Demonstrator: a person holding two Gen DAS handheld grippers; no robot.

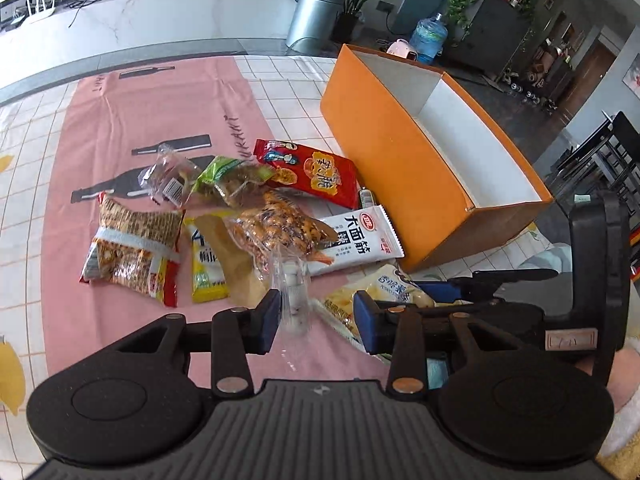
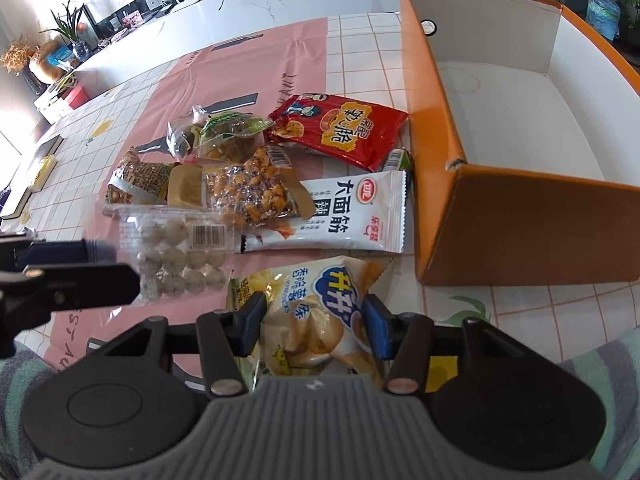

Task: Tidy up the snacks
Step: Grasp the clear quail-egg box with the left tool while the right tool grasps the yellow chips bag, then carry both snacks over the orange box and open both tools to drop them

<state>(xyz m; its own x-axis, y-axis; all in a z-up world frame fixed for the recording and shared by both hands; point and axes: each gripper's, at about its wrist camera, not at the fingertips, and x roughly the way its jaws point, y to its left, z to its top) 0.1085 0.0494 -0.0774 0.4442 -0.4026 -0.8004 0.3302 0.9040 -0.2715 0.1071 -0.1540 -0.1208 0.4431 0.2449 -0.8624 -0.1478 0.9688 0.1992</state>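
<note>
A heap of snack packs lies on the pink tablecloth: a red pack (image 1: 310, 172) (image 2: 340, 130), a white pack (image 1: 356, 240) (image 2: 344, 212), a clear bag of orange nuts (image 1: 276, 228) (image 2: 252, 196) and others. My left gripper (image 1: 316, 316) is open around a clear tray of pale balls (image 1: 294, 296) (image 2: 176, 252), which stands on edge between the jaws. My right gripper (image 2: 312, 320) is open with a yellow chip bag (image 2: 316, 312) (image 1: 384, 292) between its fingers. An open orange box (image 1: 400, 152) (image 2: 520, 220) stands to the right, with nothing seen inside.
A brown-red noodle pack (image 1: 132, 248) and a yellow pack (image 1: 206, 268) lie at the heap's left. A green-topped bag (image 1: 228, 178) lies behind. The table edge runs along the back, with a counter and a bin (image 1: 314, 14) beyond.
</note>
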